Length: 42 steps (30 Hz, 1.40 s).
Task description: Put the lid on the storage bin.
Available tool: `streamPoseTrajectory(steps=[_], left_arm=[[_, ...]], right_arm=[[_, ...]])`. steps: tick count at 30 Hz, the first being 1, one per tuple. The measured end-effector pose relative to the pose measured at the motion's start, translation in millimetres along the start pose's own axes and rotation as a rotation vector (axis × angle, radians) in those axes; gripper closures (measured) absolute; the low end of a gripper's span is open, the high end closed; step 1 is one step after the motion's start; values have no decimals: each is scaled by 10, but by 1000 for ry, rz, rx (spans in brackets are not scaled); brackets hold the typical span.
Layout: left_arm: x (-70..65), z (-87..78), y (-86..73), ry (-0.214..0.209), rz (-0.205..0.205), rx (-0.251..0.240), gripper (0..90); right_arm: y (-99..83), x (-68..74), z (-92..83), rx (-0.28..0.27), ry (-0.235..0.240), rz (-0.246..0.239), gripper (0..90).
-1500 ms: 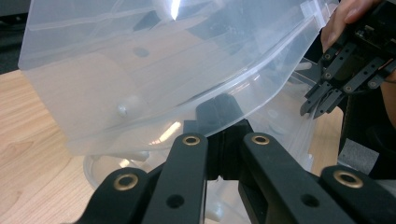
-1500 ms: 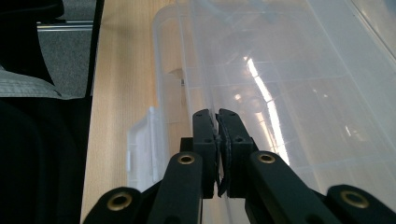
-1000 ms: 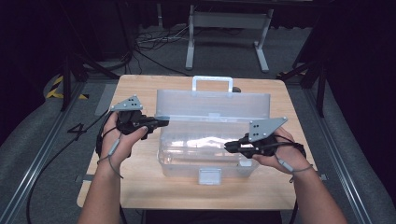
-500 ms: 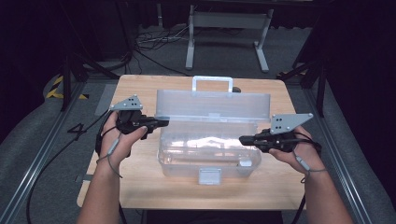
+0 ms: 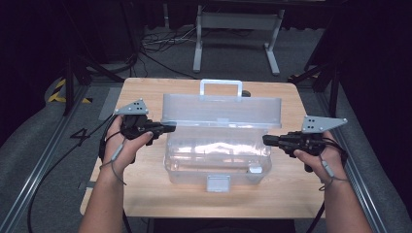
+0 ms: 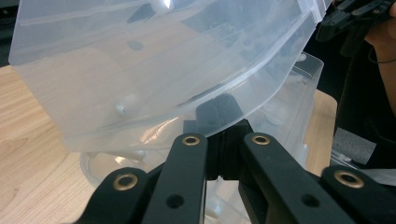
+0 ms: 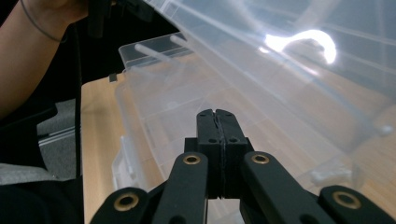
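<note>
A clear plastic box [image 5: 216, 162] stands in the middle of the wooden table [image 5: 145, 194], its lid [image 5: 221, 110] raised upright at the back. My left gripper [image 5: 171, 128] is shut, and its tips sit at the lid's left edge. In the left gripper view the tips [image 6: 218, 112] show through the lid's [image 6: 154, 60] translucent rim. My right gripper [image 5: 266, 140] is shut with nothing in it, level, with its tips at the box's right wall. In the right gripper view the shut gripper [image 7: 215, 116] points across the open base [image 7: 154, 93] under the tilted lid [image 7: 289, 70].
A carry handle [image 5: 221, 87] tops the lid and a latch [image 5: 218, 183] hangs at the box's front. Bare tabletop lies to the left and right of the box. Metal stand legs [image 5: 233, 43] and cables are on the floor beyond the table.
My right gripper has drawn back to the right, from over the box's inside to its right wall. The left gripper and the raised lid have stayed put.
</note>
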<state>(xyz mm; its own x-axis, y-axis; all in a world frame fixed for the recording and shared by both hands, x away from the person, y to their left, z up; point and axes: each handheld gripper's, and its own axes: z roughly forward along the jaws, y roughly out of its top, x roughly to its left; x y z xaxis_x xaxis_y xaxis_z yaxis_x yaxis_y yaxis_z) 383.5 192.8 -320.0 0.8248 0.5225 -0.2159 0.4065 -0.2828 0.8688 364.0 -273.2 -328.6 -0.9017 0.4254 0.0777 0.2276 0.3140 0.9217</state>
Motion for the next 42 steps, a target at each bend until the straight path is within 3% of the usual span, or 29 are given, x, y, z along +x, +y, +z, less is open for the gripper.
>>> streamPoseTrajectory(steps=[7, 17, 35, 42], left_arm=[[-5, -4, -18, -9, -4, 7, 898], [-34, 0, -34, -5, 2, 24, 897], [-116, 5, -117, -34, 12, 115, 898], [-136, -57, -146, -46, 12, 150, 897]], right_arm=[[-95, -146, -99, -65, -24, 71, 900], [-166, -252, -120, -72, -34, 88, 900], [-154, -246, -122, 56, 30, 102, 900], [-155, -237, -123, 86, 31, 97, 900]])
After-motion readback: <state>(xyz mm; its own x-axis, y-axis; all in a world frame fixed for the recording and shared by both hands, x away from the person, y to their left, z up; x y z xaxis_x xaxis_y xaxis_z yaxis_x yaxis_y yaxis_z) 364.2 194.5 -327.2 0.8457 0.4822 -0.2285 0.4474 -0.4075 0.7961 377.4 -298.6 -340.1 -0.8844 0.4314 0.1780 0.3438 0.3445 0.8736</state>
